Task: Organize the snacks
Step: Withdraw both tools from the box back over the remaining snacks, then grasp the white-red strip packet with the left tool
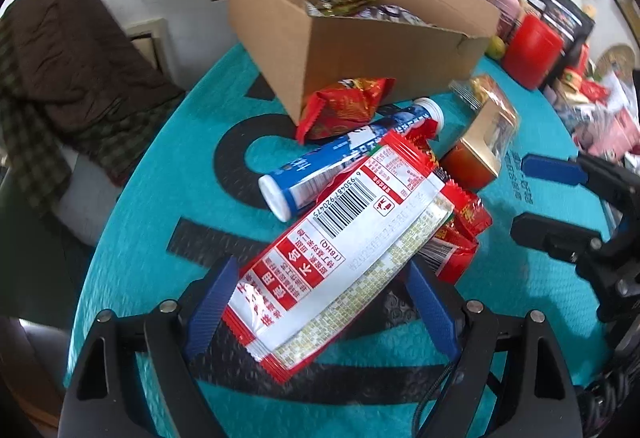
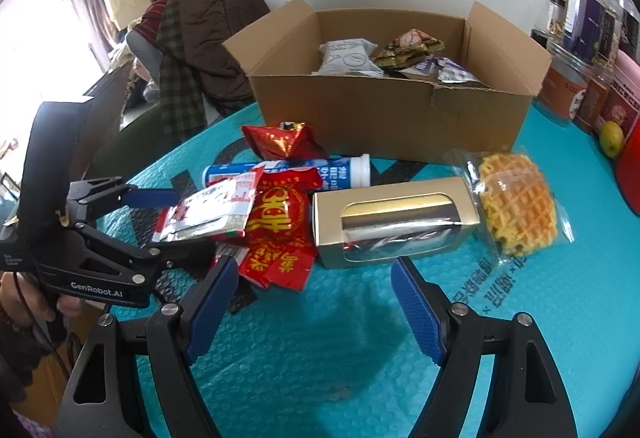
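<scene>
The left gripper [image 1: 320, 302] stands wide, its blue pads either side of the near end of a long red-and-white packet [image 1: 344, 250], not yet pressing it; the packet lies across a blue tube [image 1: 348, 154] and red sachets [image 2: 280, 222], so its near end is the easiest part to reach. The right gripper [image 2: 316, 302] is also wide and holds nothing, poised just short of the gold box [image 2: 392, 222], likely its next pick. A waffle pack [image 2: 516, 202] lies beside that box. The carton [image 2: 384, 114] behind the pile stands open on the teal mat [image 2: 320, 370] with several snacks already inside; it is presumably where the rest should go.
</scene>
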A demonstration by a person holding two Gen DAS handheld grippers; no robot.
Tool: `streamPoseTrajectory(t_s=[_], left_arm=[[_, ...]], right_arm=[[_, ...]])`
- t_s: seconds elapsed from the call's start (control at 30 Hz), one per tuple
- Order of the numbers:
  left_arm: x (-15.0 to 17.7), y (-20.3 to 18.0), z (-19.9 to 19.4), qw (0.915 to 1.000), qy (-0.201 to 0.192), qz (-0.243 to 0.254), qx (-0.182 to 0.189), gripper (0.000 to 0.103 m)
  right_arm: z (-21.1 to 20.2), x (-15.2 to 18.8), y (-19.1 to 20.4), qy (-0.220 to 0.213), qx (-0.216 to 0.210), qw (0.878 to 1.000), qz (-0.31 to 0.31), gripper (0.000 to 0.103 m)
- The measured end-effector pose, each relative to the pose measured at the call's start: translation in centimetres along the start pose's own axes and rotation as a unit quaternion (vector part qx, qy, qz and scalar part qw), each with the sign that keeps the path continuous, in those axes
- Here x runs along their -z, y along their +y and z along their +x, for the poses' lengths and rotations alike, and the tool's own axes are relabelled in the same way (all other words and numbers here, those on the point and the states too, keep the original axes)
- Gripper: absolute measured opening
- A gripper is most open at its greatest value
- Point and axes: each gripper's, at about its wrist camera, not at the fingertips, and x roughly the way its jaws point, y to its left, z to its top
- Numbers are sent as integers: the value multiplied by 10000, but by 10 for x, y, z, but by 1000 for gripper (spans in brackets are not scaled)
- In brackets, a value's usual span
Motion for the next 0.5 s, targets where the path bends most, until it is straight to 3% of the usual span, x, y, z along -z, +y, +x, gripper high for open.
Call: streamPoseTrajectory(t_s=[0.2, 0.37, 0.4, 0.5], left_arm=[[-5, -6, 16, 9984, 269, 474, -131, 98], [-2, -16, 13, 9974, 15, 677, -234, 99], [-1, -18, 11, 9974, -93, 683, -200, 97], [5, -25, 6, 9973, -227, 685, -104, 77]], right_arm=[[-1, -1, -7, 9, 139, 9999, 57, 80], [-3, 0, -13, 25, 232, 9997, 121, 80], [-3, 0, -13, 24, 242, 9996, 135, 80], [-5, 1, -17, -5, 318, 9993, 174, 80]])
